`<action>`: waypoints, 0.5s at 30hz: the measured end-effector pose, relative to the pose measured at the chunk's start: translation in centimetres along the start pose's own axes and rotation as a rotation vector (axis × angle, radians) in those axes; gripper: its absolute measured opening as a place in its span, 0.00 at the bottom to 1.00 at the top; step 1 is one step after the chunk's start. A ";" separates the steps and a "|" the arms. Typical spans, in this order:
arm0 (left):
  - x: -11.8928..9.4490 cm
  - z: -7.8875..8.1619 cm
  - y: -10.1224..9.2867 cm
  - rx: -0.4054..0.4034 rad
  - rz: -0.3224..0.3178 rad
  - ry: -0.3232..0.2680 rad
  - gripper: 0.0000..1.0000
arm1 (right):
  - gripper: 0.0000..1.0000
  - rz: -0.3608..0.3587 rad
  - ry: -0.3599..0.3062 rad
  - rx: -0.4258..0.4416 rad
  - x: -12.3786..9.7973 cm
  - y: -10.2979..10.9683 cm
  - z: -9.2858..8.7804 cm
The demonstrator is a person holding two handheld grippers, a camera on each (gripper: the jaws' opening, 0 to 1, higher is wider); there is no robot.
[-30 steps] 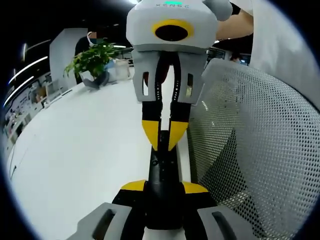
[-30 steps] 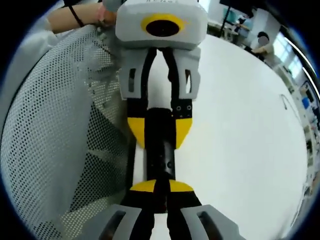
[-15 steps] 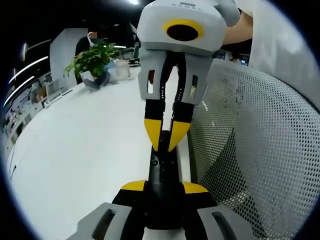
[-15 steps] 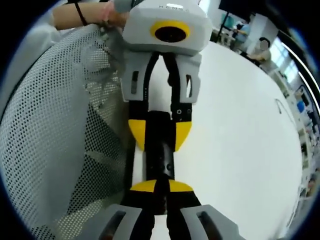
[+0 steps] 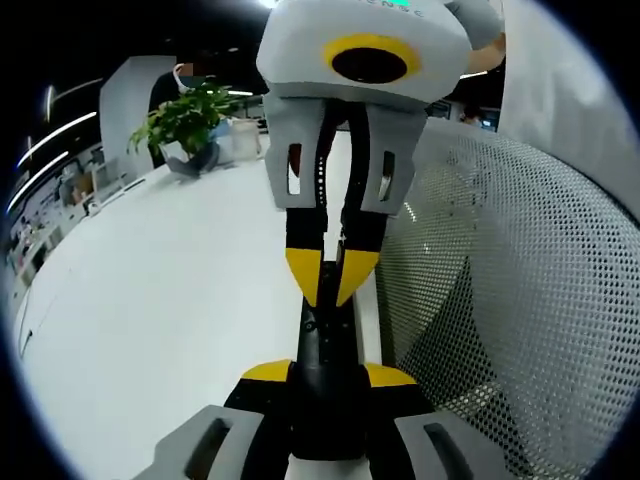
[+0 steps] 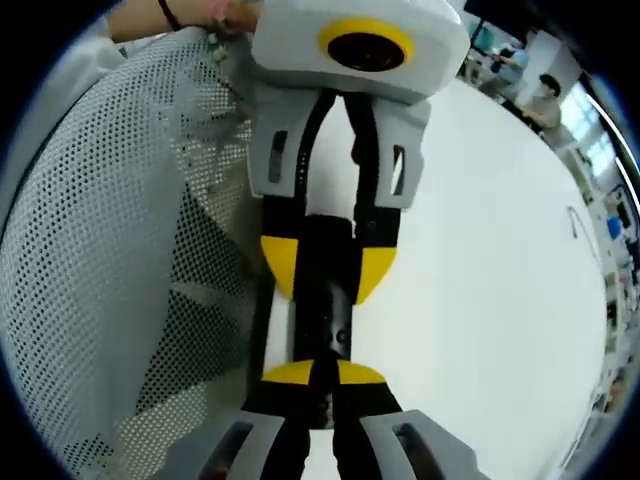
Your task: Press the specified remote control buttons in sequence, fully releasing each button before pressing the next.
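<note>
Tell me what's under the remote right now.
The black remote lies on the white table beside a mesh chair back. Left gripper grips one end, right gripper touches the top. Its underside is hidden.

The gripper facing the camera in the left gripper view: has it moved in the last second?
Yes. The right gripper has swung its white body rightward, away from the potted plant, which stayed put; its yellow tips remain at the black remote.
</note>
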State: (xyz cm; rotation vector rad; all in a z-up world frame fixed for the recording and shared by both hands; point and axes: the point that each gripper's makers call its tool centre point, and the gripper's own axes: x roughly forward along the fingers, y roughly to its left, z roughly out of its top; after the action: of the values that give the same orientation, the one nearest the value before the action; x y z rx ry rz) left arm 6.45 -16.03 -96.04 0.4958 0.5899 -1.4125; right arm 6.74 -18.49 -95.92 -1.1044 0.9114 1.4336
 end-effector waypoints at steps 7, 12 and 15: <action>0.0 0.0 0.0 0.000 0.000 -0.001 0.25 | 0.03 -0.049 -0.064 -0.011 -0.3 0.3 -0.2; 0.0 0.0 0.0 0.000 0.000 -0.001 0.25 | 0.03 -0.083 -0.085 -0.001 -0.3 0.3 0.0; 0.0 0.0 0.0 0.001 0.000 0.000 0.25 | 0.01 -0.106 -0.101 -0.025 -0.3 0.3 0.3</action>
State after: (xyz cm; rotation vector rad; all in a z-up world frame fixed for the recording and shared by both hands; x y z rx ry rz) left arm 6.47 -16.04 -96.02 0.4962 0.5889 -1.4129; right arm 6.38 -18.33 -95.57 -1.0734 0.7549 1.4037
